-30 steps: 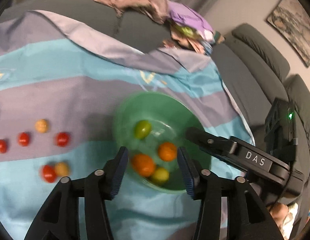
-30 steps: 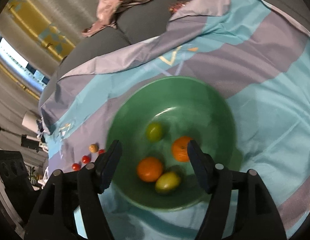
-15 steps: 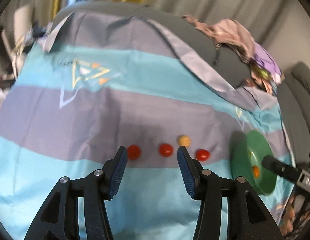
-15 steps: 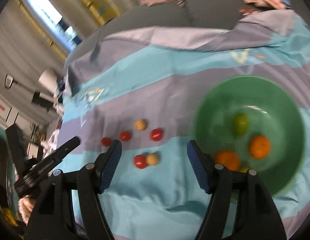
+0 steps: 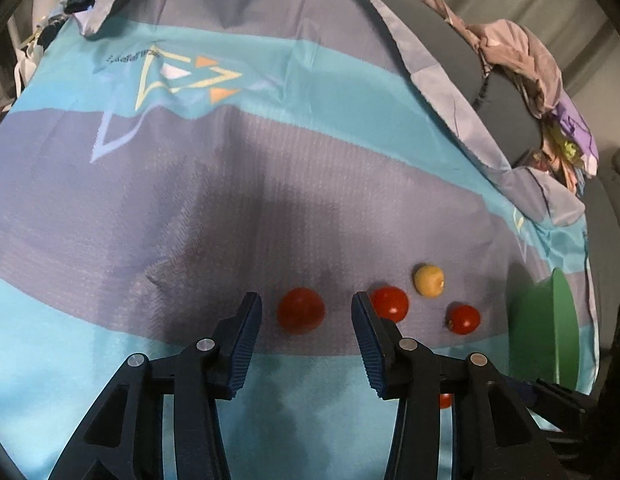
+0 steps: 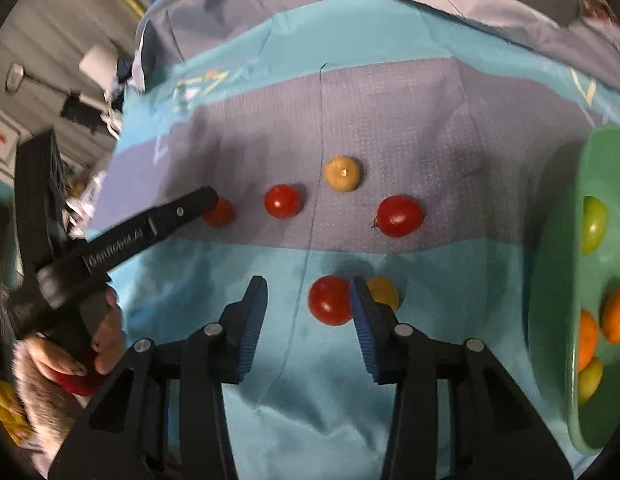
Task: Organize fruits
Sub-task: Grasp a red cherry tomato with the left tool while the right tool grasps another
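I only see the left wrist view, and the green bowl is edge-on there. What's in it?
Observer: The green bowl holds two orange fruits and two yellow-green fruits.
Operator: Any more fruit lying loose nearer me?
Observer: A red tomato beside a yellow tomato.
Operator: And the right gripper?
Observer: The right gripper has that red tomato between its jaws, which have just been closing but are not yet pressing it.

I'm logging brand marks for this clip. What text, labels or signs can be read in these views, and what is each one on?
"GenRobot.AI", slightly blurred: on the side of the left gripper, seen in the right wrist view.
Small dark print beside the star logo on the striped cloth: too blurred to read.
Red marks at the right wrist view's left edge: unreadable.
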Available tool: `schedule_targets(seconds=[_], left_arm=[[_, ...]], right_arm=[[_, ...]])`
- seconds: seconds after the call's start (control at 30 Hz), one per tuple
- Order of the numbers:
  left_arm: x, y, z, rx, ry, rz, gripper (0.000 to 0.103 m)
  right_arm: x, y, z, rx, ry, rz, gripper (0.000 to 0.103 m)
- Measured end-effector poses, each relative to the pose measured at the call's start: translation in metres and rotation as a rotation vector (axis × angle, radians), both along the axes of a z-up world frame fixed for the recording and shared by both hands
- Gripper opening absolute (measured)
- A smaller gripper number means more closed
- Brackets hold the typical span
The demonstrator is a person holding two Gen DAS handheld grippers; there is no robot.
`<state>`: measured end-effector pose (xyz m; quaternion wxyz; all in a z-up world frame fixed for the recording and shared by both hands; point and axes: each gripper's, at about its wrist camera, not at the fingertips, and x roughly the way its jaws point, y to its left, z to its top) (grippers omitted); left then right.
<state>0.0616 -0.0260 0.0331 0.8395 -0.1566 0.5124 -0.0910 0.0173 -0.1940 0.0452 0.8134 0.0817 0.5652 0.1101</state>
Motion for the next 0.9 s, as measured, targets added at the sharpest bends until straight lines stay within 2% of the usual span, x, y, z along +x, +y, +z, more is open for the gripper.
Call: schedule_targets(seconds=[0.07, 0.3, 0.47, 0.6, 0.9], left_arm=[[0.002, 0.0, -0.004, 0.0, 0.01, 0.004, 0.043], [0.003, 0.003, -0.016, -0.007, 0.03, 0.023, 0.027], [0.002, 0.006, -0.017, -0.028, 0.027, 0.042, 0.027], [0.001, 0.006, -0.017, -0.036, 0.029, 0.044, 0.027], [-0.007, -0.002, -0.007, -0.036, 0.01, 0.026, 0.027]], right_arm=[[0.003, 0.001, -0.004, -0.019, 0.008, 0.004, 0.043], [0.006, 0.009, -0.01, -0.102, -0.008, 0.028, 0.043], [0.008, 0.012, -0.021, -0.133, 0.013, 0.036, 0.042], [0.008, 0.015, -0.028, -0.137, 0.027, 0.051, 0.031], [0.001, 0.012, -0.024, -0.105, 0.009, 0.045, 0.031]])
